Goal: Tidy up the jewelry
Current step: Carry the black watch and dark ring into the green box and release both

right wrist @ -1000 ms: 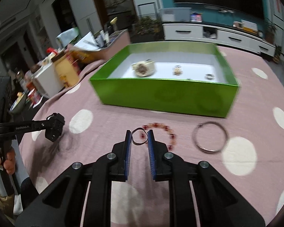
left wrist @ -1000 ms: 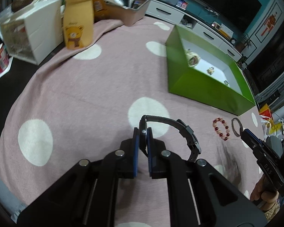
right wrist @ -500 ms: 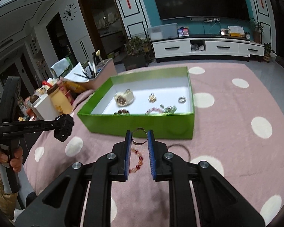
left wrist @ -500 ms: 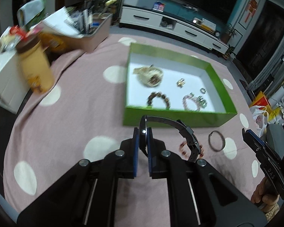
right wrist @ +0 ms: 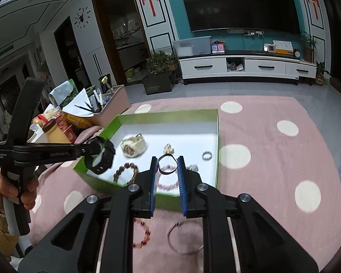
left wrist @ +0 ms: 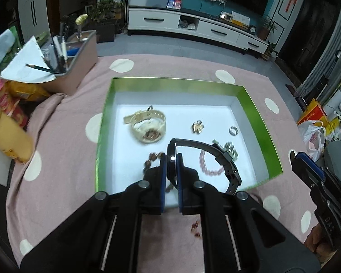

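A green box (left wrist: 252, 104) with a white floor holds a cream watch (left wrist: 149, 126), a gold charm (left wrist: 197, 127), a small ring (left wrist: 233, 130), a pink bead bracelet (left wrist: 210, 167) and a brown bead bracelet (right wrist: 126, 170). My left gripper (left wrist: 171, 159) is shut on a black watch (left wrist: 218, 154) and holds it above the box's near part; the watch also shows in the right wrist view (right wrist: 101, 157). My right gripper (right wrist: 167, 162) is shut on a thin dark ring (right wrist: 167, 164), above the box's near edge (right wrist: 170, 199).
The box stands on a pink dotted cloth (right wrist: 272, 159). A red bead bracelet (right wrist: 144, 235) and a metal bangle (right wrist: 185, 236) lie on the cloth in front of the box. A desk organizer (left wrist: 75, 63), a yellow jar (left wrist: 9, 136) and snack packets stand at the left.
Both grippers have lifted and moved forward from the cloth to above the green box, each still holding its piece. The red bracelet and bangle now lie behind the right gripper's fingertips.
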`<state>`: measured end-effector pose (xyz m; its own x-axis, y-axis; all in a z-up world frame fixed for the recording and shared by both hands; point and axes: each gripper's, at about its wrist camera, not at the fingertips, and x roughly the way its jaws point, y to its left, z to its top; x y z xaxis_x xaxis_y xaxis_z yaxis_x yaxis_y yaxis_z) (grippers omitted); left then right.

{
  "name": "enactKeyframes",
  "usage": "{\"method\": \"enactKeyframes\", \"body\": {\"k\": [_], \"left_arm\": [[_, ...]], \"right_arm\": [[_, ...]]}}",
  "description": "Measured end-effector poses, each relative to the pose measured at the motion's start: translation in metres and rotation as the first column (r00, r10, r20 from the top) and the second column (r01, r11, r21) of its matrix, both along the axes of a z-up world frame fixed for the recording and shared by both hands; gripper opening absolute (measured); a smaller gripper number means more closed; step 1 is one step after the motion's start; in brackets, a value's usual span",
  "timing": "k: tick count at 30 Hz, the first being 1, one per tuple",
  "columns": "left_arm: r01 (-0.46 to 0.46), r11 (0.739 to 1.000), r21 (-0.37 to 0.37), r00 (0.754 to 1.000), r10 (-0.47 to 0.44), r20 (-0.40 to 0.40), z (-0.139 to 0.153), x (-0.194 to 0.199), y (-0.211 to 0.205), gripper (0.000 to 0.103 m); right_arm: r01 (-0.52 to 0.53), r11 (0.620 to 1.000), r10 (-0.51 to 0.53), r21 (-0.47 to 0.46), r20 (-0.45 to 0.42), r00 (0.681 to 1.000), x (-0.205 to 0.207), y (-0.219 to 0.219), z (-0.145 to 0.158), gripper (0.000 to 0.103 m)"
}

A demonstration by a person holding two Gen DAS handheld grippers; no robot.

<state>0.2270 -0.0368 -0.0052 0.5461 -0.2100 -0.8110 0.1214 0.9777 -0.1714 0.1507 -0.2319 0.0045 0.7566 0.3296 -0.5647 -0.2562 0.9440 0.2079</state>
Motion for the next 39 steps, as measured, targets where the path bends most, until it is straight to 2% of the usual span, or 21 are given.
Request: {"method": "enactKeyframes", "body": {"k": [3,9,20,26,35,37,39], "left_arm": [[-0.003,1.000,-0.003,1.000,0.003,-0.023,-0.003,0.018,-0.007,0.008],[0.008,0.999,0.042,0.996,-0.004,-0.086,-0.023,0.052,-0.023,0.008],[0.035,0.994,0.107,0.987,-0.018,-0.157,-0.058,0.081,-0.041,0.008],[0.015,0.987,0.159,0.986,0.011,-0.163,-0.071,0.094,-0.039,0.008],[0.016,0.985,0.174,0.987,0.012,-0.160,-0.076,0.102,-0.042,0.009],[0.016,0.985,0.169,0.987,0.011,-0.160,-0.076,0.103,-0.041,0.013],[0.014,0.986,0.165,0.988,0.012,-0.156,-0.074,0.101,-0.042,0.013]], "right_arm": [[-0.003,1.000,0.003,-0.006,-0.015,1.000,0.018,0.003,0.000,0.017],[-0.009,0.999,0.007,-0.036,-0.062,0.998,0.053,0.010,-0.006,0.017],[-0.005,0.999,-0.004,-0.053,-0.183,0.983,0.100,0.020,-0.034,0.017],[-0.004,0.998,-0.010,-0.066,-0.212,0.977,0.114,0.025,-0.043,0.017],[0.005,0.996,-0.027,-0.091,-0.238,0.971,0.129,0.028,-0.052,0.017],[0.013,0.996,-0.035,-0.090,-0.247,0.968,0.131,0.026,-0.053,0.017],[0.022,0.996,-0.043,-0.083,-0.252,0.967,0.132,0.026,-0.053,0.017]]}}
